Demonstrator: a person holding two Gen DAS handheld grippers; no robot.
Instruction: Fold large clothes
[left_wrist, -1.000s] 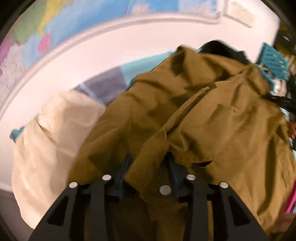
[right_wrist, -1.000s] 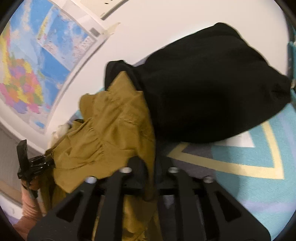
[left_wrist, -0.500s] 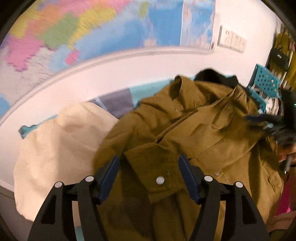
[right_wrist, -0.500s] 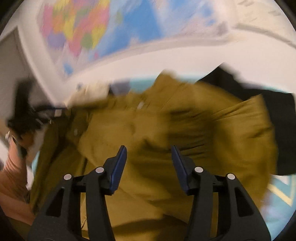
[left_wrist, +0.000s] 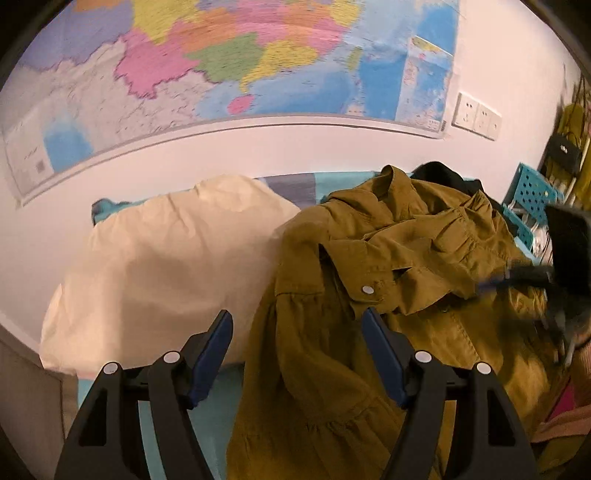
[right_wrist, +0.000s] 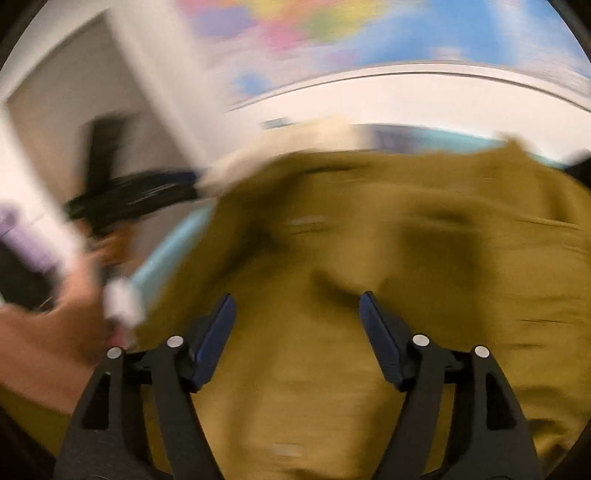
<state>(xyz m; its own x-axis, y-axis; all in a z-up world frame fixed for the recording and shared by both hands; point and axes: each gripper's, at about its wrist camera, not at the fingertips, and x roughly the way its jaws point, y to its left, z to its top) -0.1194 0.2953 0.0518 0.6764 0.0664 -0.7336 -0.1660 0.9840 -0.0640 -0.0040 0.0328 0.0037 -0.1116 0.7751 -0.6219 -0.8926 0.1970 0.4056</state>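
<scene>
We hover both grippers — left gripper (left_wrist: 297, 336) and right gripper (right_wrist: 297, 319), jaws opening, pinching nothing — over the crumpled mustard-brown cotton jacket (left_wrist: 399, 295) lying on the bed, seemingly freed for regrasping.

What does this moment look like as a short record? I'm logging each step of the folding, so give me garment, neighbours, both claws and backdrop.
garment: mustard jacket, crumpled in a heap on the teal patterned cover
left of it: cream pillow
behind it: black garment
left claw: jaws opening, nothing pinched, jacket fabric lies below
right claw: jaws opening, nothing gripped, view blurred
backdrop: wall map, teal crate
</scene>
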